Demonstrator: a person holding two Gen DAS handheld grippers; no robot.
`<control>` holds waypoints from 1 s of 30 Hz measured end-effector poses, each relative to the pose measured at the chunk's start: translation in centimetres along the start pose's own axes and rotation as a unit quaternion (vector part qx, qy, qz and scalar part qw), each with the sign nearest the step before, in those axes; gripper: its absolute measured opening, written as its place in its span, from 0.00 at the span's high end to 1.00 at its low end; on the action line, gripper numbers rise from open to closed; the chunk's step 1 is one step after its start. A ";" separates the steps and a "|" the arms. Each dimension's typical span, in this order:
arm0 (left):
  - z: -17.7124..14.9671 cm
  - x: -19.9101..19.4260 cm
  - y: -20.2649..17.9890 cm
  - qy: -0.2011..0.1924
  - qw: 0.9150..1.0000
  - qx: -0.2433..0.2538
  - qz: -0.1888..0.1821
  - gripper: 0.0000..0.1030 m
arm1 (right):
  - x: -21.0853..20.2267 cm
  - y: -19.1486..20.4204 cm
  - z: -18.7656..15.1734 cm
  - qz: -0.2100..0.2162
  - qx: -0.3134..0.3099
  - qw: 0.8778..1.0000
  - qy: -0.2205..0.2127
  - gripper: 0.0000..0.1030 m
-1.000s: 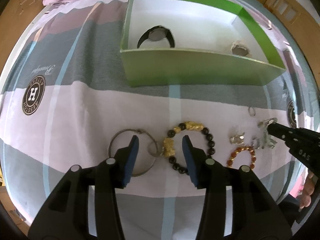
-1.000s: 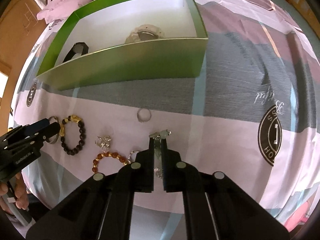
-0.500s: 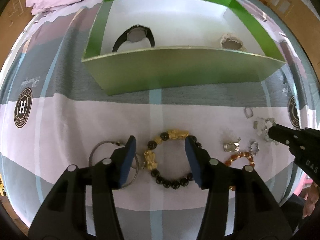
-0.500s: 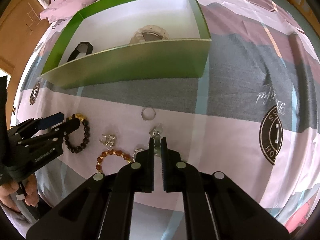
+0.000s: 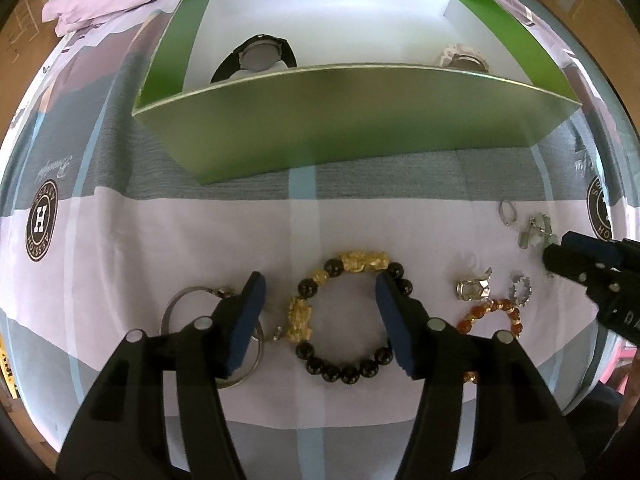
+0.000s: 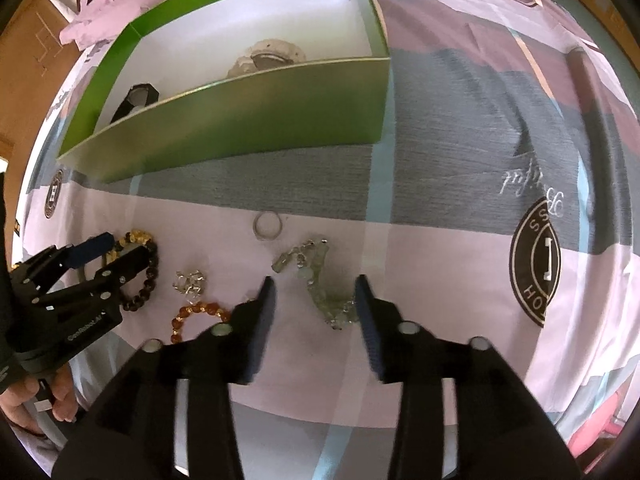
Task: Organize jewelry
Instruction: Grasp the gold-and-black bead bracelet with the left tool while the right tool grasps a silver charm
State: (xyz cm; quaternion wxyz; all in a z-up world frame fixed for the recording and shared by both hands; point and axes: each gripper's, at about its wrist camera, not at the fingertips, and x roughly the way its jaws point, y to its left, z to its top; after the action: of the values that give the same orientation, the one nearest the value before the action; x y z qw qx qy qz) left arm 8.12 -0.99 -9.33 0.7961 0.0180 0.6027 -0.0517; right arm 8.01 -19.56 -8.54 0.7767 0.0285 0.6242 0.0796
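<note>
Your right tongs (image 6: 314,300), pinched together a moment ago, now stand spread over the pale green bracelet (image 6: 320,280) lying released on the bed (image 6: 460,280). Your left tongs (image 5: 318,308), also spread, now bracket the black-and-gold bead bracelet (image 5: 344,316), ready to close.

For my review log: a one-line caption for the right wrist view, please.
Right gripper open over a pale green bracelet on the bedspread, green box beyond.

Bright daylight, fisheye warping, perhaps slight blur
</note>
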 end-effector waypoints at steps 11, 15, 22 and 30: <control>0.3 -0.5 1.1 -0.005 0.999 -0.027 -0.026 0.89 | 1.1 2.0 0.3 -0.021 -0.034 0.999 -0.004 0.91; 0.3 -1.5 1.9 -0.015 0.998 -0.038 -0.040 0.89 | 0.2 2.3 0.3 -0.002 -0.033 0.999 -0.019 0.93; 0.0 -3.7 2.8 -0.038 0.996 -0.052 -0.055 0.89 | -2.0 1.4 0.3 0.025 -0.018 0.998 -0.046 0.93; -0.3 -6.0 2.3 -0.066 0.995 -0.042 -0.066 0.90 | -2.8 0.8 0.3 0.022 -0.023 0.998 -0.050 0.93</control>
State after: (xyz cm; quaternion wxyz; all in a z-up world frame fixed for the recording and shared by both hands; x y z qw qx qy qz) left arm 6.51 1.70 -3.70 0.8292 -0.0590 0.5500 -0.0801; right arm 7.68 -19.24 -5.63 0.8057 0.0283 0.5814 0.1099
